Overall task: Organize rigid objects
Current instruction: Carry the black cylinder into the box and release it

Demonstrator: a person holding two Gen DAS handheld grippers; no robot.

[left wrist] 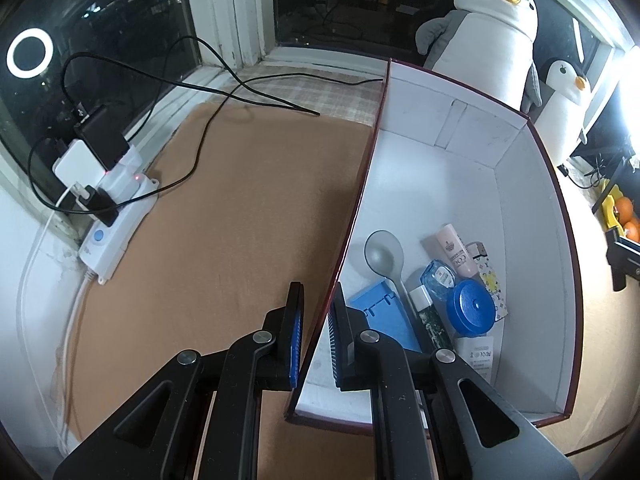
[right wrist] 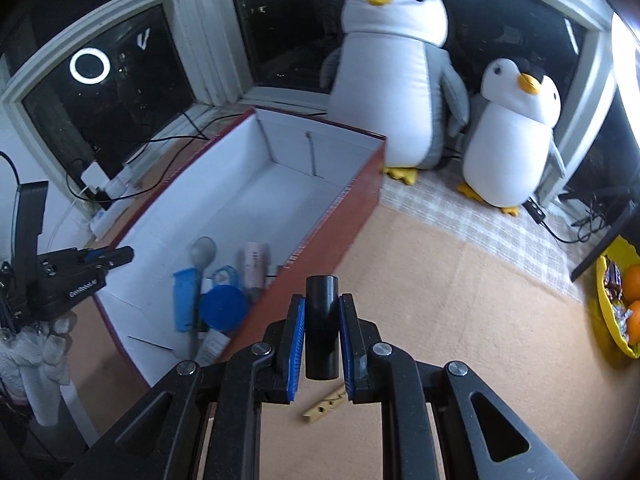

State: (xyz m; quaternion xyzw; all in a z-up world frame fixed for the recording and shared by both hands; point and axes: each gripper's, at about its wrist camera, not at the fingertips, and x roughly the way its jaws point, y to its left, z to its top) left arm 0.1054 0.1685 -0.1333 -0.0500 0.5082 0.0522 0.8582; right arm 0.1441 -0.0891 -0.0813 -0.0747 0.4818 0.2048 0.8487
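Black cylinder (right wrist: 322,326) between blue-padded black right gripper (right wrist: 322,344); box (right wrist: 352,196) red outside, white inside, holding grey spoon (left wrist: 384,258), blue lid (left wrist: 471,307), pink tube (left wrist: 454,249); tan cloth (right wrist: 460,320), yellow bowl (right wrist: 608,320), white-and-grey penguins (right wrist: 394,80).

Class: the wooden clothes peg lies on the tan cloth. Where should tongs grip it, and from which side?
Grip the wooden clothes peg across its narrow width at mid-length, coming down from above: it lies flat on the tan cloth, long and thin.
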